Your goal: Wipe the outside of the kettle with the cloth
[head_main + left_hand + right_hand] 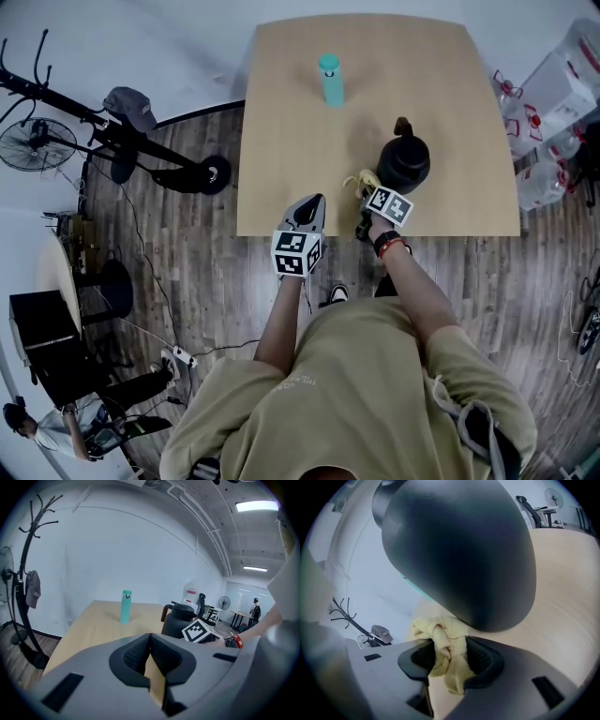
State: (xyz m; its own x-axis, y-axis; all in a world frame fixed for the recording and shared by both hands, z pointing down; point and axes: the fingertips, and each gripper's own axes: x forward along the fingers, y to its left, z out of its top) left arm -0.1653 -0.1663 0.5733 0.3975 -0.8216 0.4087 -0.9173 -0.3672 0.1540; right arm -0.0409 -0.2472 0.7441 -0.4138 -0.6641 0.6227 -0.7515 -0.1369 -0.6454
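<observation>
A black kettle (404, 159) with a brown handle stands on the wooden table (281, 141), near its front edge. My right gripper (367, 195) is shut on a yellow cloth (362, 180) and holds it against the kettle's near-left side. In the right gripper view the cloth (440, 637) bunches between the jaws of the right gripper (449, 644), right under the kettle's dark wall (459, 550). My left gripper (310, 203) hovers at the table's front edge, left of the kettle, and is apart from it. The left gripper (150, 638) is shut on nothing, with the kettle (180, 619) ahead to its right.
A teal bottle (329, 80) stands further back on the table. Off the left side are a coat stand with a cap (131, 108) and a fan (37, 145). Water jugs (553, 94) lie on the floor at the right. A person (47, 427) sits at lower left.
</observation>
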